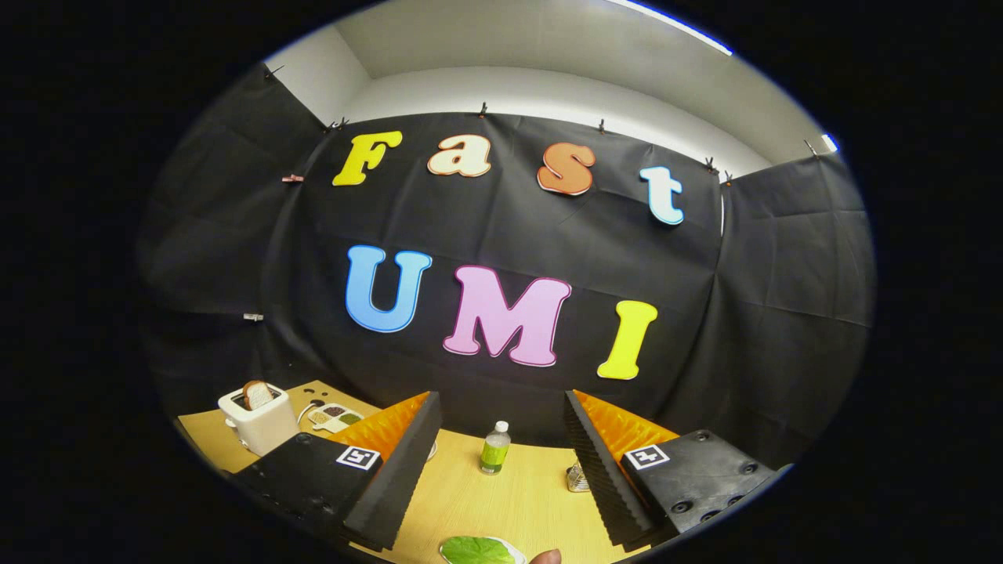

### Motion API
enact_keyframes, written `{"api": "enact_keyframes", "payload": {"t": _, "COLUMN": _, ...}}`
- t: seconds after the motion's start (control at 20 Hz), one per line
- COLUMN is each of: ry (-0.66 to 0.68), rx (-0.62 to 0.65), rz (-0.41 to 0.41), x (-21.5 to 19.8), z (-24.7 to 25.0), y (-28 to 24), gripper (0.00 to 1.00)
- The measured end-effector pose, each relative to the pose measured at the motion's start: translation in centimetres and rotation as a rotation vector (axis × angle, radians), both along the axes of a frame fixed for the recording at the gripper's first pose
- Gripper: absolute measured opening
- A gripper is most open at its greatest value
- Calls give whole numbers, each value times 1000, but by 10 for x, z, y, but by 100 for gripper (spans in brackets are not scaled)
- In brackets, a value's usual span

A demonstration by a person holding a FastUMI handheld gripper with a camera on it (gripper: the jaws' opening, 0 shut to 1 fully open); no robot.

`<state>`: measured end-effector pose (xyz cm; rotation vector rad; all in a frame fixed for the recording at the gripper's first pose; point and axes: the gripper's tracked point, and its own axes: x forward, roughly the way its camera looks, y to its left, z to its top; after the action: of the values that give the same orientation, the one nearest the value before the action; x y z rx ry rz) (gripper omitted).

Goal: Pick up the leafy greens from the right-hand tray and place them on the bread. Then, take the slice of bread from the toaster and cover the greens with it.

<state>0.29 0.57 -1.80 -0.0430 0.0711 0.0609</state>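
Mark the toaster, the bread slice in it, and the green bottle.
toaster (262, 427): gripper view, front wall of its body.
bread slice (255, 394): gripper view, part standing out of the slot.
green bottle (494, 452): gripper view, labelled middle, beyond the open fingers.

The gripper (497, 470) has two thick wedge-shaped fingers (396, 482) set wide apart, their inner faces ribbed like foam. Each sits on a dark block mount bearing a square black-and-white marker tag (358, 457); the right mount shows what look like round recessed screws (680, 507).
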Motion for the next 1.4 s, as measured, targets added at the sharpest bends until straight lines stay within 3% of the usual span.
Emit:
{"api": "enact_keyframes", "payload": {"t": 0.3, "ry": 291, "rx": -82, "rz": 152, "x": -12, "z": -83, "y": 13, "gripper": 96}}
{"api": "enact_keyframes", "payload": {"t": 0.65, "ry": 673, "rx": -149, "rz": 292, "x": -57, "z": -209, "y": 22, "gripper": 93}}
{"api": "enact_keyframes", "payload": {"t": 1.15, "ry": 1024, "rx": -180, "rz": 336, "x": -77, "z": -373, "y": 5, "gripper": 87}}
{"api": "enact_keyframes", "payload": {"t": 1.4, "ry": 1119, "rx": -192, "rz": 346, "x": -71, "z": -421, "y": 0, "gripper": 83}}
